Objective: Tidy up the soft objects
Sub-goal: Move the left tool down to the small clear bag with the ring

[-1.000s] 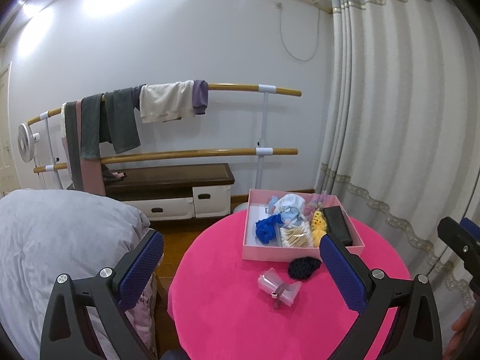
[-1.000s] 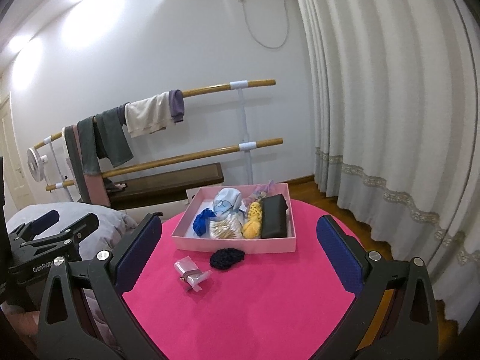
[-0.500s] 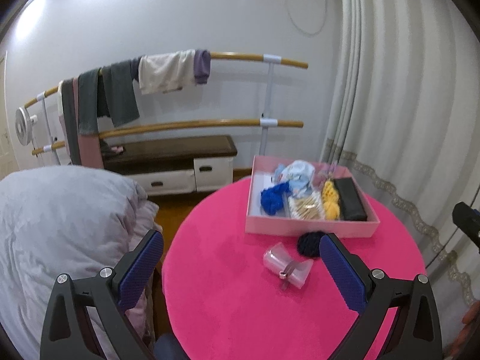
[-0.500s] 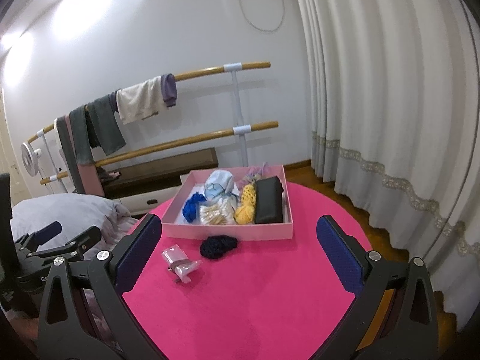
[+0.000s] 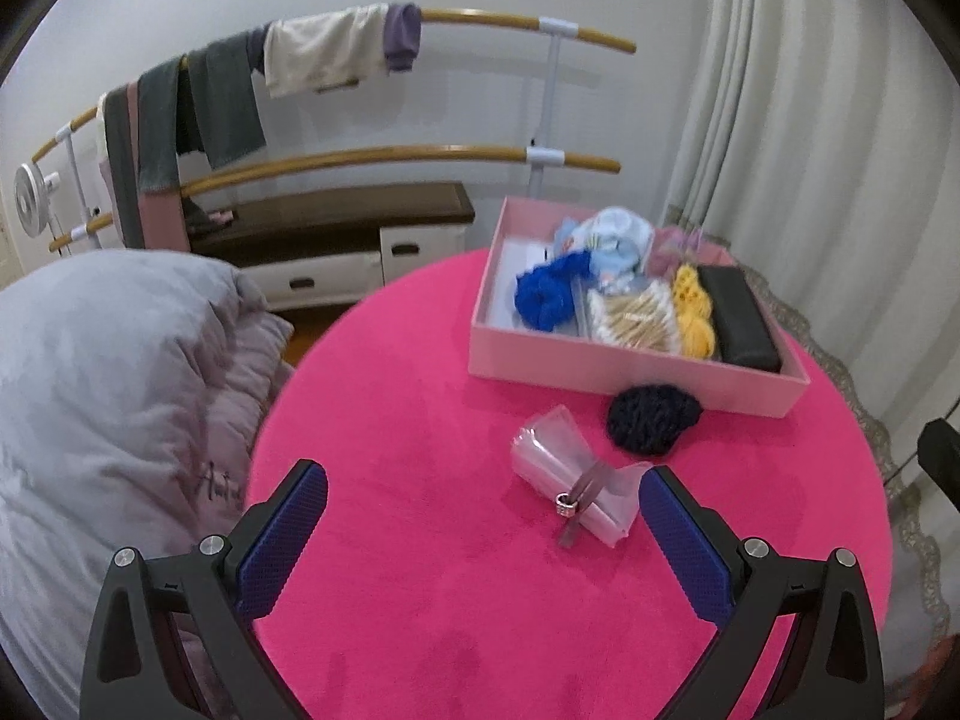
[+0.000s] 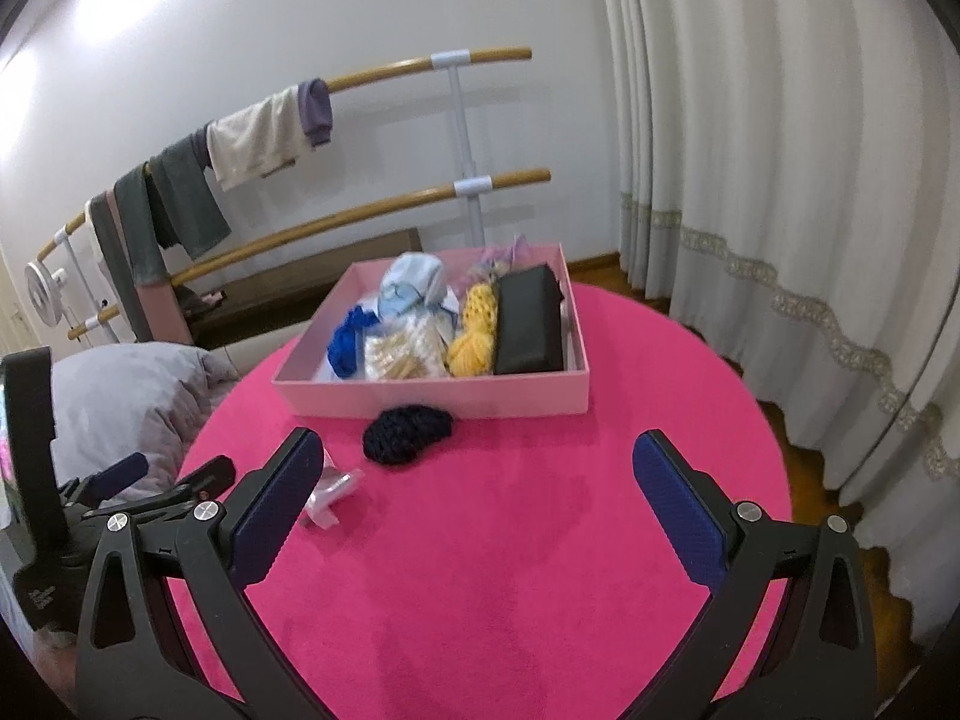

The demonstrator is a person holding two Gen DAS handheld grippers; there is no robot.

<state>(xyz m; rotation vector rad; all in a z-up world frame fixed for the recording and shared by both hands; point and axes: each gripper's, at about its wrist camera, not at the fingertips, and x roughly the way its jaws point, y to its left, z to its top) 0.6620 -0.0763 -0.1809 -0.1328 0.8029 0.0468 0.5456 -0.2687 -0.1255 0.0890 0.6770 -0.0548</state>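
Both the left gripper [image 5: 483, 519] and the right gripper [image 6: 477, 486] have black angular frames, silver screws and textured blue finger pads [image 5: 684, 546]

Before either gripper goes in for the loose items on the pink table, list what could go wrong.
1. The clear plastic pouch looks thin and slippery; the left gripper, open above it, may pinch only film.
2. The dark knitted piece lies against the pink box wall, so a finger could nudge the box.
3. The box is already crowded; an added piece may sit high and spill.
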